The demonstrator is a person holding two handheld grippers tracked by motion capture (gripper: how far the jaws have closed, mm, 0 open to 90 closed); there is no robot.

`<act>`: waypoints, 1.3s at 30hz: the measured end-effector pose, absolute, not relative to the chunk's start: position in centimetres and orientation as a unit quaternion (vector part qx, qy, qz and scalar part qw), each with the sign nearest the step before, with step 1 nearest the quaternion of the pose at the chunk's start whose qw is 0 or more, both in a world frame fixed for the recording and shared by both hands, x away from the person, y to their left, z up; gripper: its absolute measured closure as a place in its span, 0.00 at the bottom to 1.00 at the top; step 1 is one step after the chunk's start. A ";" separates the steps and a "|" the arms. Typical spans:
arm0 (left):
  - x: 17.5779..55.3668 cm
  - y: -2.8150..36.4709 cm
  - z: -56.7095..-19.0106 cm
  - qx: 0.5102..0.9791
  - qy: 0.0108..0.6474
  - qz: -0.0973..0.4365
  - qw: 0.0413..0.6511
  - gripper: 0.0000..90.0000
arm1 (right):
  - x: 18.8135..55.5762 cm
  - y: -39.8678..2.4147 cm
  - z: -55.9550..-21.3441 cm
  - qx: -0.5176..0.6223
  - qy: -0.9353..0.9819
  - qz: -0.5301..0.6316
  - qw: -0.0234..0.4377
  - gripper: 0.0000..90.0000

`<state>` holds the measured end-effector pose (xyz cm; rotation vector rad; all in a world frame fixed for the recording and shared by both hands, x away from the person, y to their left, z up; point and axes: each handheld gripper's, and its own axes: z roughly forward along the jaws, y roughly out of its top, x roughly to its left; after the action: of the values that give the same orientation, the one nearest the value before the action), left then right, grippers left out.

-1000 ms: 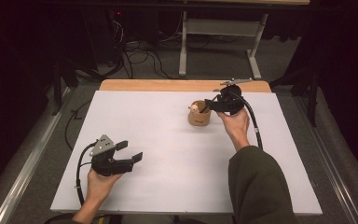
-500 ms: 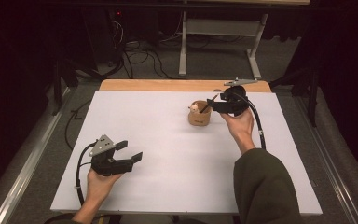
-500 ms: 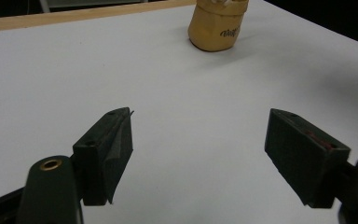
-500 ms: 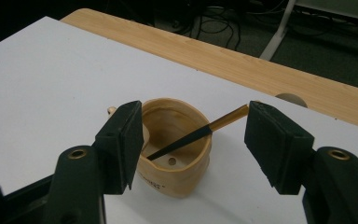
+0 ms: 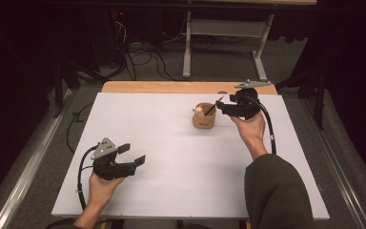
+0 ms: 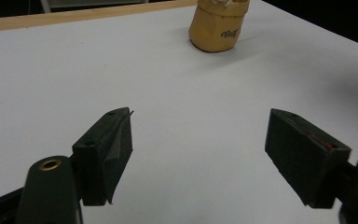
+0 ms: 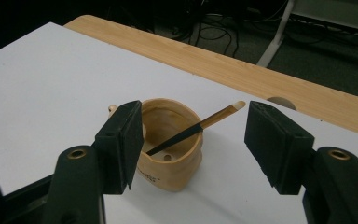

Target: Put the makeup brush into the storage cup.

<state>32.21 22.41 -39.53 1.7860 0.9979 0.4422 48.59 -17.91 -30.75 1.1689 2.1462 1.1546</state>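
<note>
Right gripper (image 7: 193, 140) jaws apart, just been opening, nothing clamped. Wooden cup (image 7: 170, 142) just ahead, below jaws, upright; stick (image 7: 196, 128) leaning inside, tip toward its right pad. Left gripper (image 6: 198, 149) jaws apart, empty, cup far ahead.

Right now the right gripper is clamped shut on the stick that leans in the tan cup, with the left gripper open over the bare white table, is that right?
Not quite. The right gripper is open, not clamped: in the right gripper view its jaws stand apart on either side of the stick, touching nothing. The stick does lean in the tan cup, and the left gripper is open over the white table.
</note>
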 end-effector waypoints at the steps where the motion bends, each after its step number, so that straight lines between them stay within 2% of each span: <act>1: 32.2 22.4 -39.5 0.738 0.413 0.183 0.501 0.26 | 48.5 -18.0 -30.7 0.422 0.775 0.417 0.218 0.43; 39: 32.3 22.4 -39.5 0.737 0.414 0.183 0.502 0.26 | 45.2 -20.9 -29.7 0.408 0.761 0.451 0.225 0.44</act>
<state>32.32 22.35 -39.52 1.7800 1.0005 0.4430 45.18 -20.87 -29.70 1.1267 2.0989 1.2435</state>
